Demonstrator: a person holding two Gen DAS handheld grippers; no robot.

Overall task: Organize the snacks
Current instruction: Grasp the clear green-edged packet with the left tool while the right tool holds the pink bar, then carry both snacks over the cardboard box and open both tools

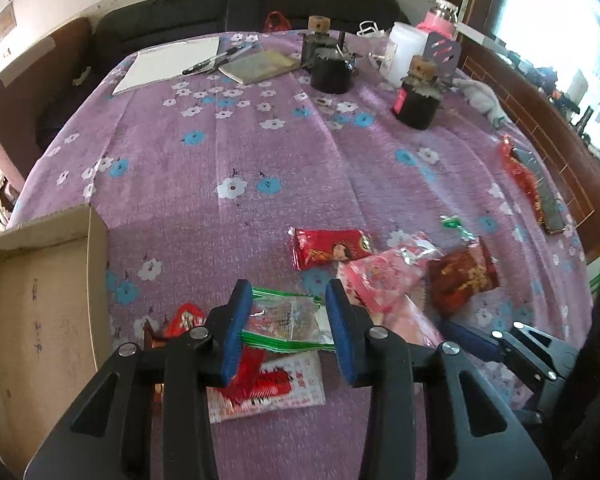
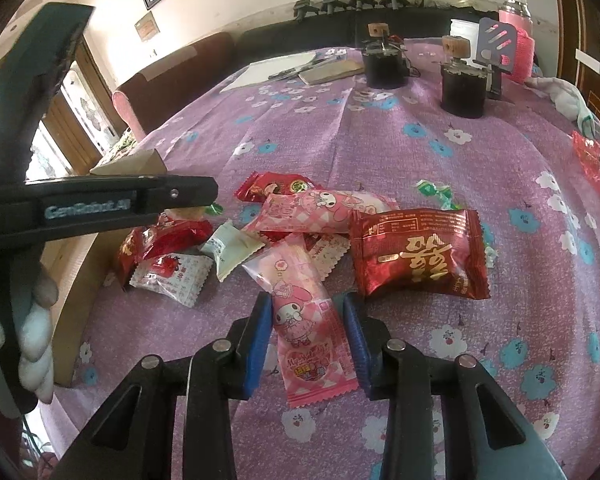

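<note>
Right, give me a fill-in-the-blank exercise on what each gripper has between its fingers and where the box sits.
1. The left gripper is closed on a clear snack packet with ____ edges.
2. The right gripper is closed on a long ____ wrapper printed with a cartoon rabbit.
3. In the left wrist view, the cardboard box sits to the ____ of the snack pile.
4. The tablecloth is ____ with flowers.

Missing words: green; pink; left; purple
</note>
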